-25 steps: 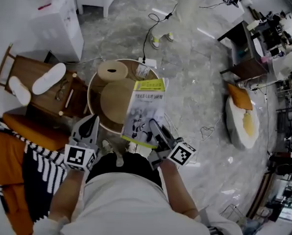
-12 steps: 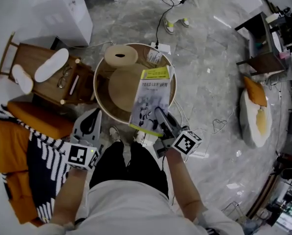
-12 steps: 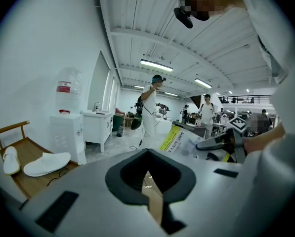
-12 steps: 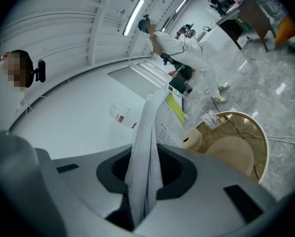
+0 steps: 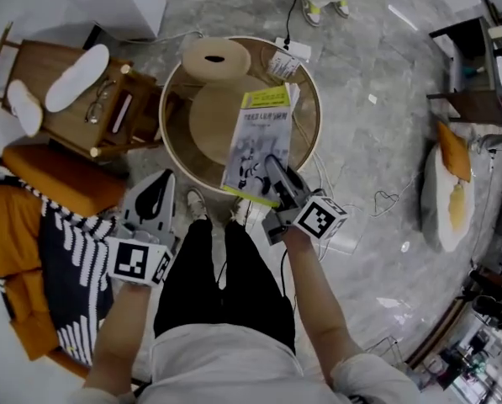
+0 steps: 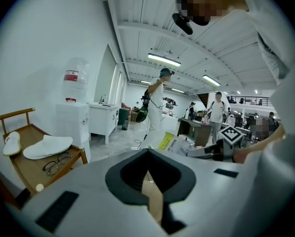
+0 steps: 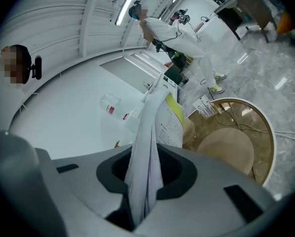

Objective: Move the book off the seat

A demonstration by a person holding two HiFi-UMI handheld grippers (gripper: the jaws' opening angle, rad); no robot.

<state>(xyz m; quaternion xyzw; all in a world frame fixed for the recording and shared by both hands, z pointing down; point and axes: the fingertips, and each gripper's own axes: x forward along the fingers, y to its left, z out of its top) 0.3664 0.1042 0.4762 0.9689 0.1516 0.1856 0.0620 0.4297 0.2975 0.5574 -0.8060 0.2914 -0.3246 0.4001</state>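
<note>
Between my right gripper's (image 5: 276, 175) jaws sits the book (image 5: 257, 146), pinched at its near lower corner, the pads pressed on both sides of its pages. Seen from my head, its white cover with the yellow-green band at the far end lies over the near right part of a round wooden-rimmed tub (image 5: 177, 162), covering some of the larger tan round pad (image 5: 208, 124) inside; from there I cannot tell whether book and pad touch. Along the right gripper view, the book (image 7: 149, 147) rises edge-on out of the jaws, and the pad (image 7: 226, 149) shows to its right, apart from it. A smaller tan disc with a hole (image 5: 215, 59) lies at the tub's far side.

My left gripper (image 5: 158, 194) hangs near the tub's near left rim, well apart from the book, its jaws drawn together on nothing; in its own view only a thin slit remains between them.

Left of the tub stands a wooden chair (image 5: 61, 129) bearing white slippers (image 5: 76, 66) and a pair of glasses (image 5: 95, 108)
</note>
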